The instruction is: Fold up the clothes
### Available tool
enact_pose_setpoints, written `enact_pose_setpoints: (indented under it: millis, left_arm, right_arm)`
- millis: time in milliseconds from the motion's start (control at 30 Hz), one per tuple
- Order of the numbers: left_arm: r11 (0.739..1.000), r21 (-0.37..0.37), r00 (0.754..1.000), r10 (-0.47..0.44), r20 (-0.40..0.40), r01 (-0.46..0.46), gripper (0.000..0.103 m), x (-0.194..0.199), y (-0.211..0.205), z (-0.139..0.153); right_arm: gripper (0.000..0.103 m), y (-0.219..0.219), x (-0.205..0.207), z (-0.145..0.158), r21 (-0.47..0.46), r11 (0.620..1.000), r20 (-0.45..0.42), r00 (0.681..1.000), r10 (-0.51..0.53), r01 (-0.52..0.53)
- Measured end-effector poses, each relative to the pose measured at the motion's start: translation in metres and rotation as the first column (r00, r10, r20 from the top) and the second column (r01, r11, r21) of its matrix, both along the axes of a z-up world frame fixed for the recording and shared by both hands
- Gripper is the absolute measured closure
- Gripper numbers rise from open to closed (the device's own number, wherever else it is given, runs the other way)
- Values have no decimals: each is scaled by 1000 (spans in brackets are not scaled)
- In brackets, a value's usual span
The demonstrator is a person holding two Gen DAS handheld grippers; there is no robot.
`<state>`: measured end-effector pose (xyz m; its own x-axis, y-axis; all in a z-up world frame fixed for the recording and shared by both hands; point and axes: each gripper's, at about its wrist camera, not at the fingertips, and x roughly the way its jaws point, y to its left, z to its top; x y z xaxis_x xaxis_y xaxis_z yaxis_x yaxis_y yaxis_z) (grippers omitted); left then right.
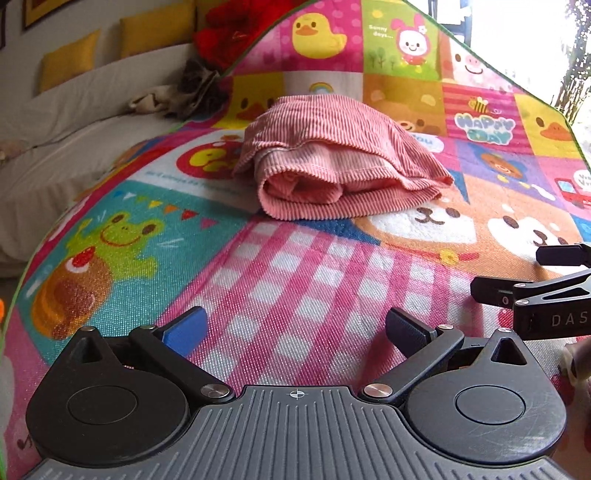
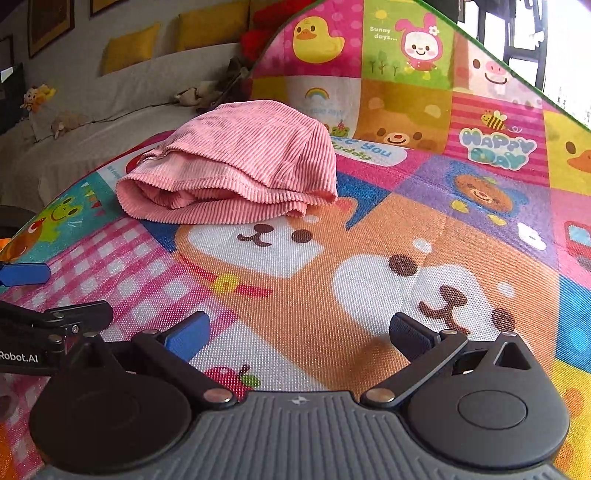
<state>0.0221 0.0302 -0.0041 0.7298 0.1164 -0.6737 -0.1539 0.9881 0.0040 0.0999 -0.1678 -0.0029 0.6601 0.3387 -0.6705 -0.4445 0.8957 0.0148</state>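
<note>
A pink ribbed garment [image 1: 332,162] lies folded in a thick bundle on a bright cartoon play mat [image 1: 295,280]. In the right wrist view the same garment [image 2: 236,173] sits up and to the left. My left gripper [image 1: 295,326] hovers over the pink checked patch, well short of the bundle, jaws wide apart and empty. My right gripper [image 2: 297,332] hangs open over the orange dog picture on the mat [image 2: 351,295], nothing between its fingers. The two grippers are side by side; the right one's fingers [image 1: 554,273] show at the left wrist view's right edge.
A white-covered sofa [image 1: 74,122] with yellow cushions [image 1: 70,62] runs along the mat's left side. A red plush thing [image 1: 229,33] and small grey and beige cloths [image 1: 184,92] lie on it. A bright window [image 1: 517,37] is at the far right.
</note>
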Motion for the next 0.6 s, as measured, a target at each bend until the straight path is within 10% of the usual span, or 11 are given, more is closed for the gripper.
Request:
enact_pose_setpoints:
  millis: [600]
  left_arm:
    - [1000,-2,1000,0,2,0,0,1,0,0]
  right_arm:
    - [0,-2,0,0,12,1000,-1,1000,-1,1]
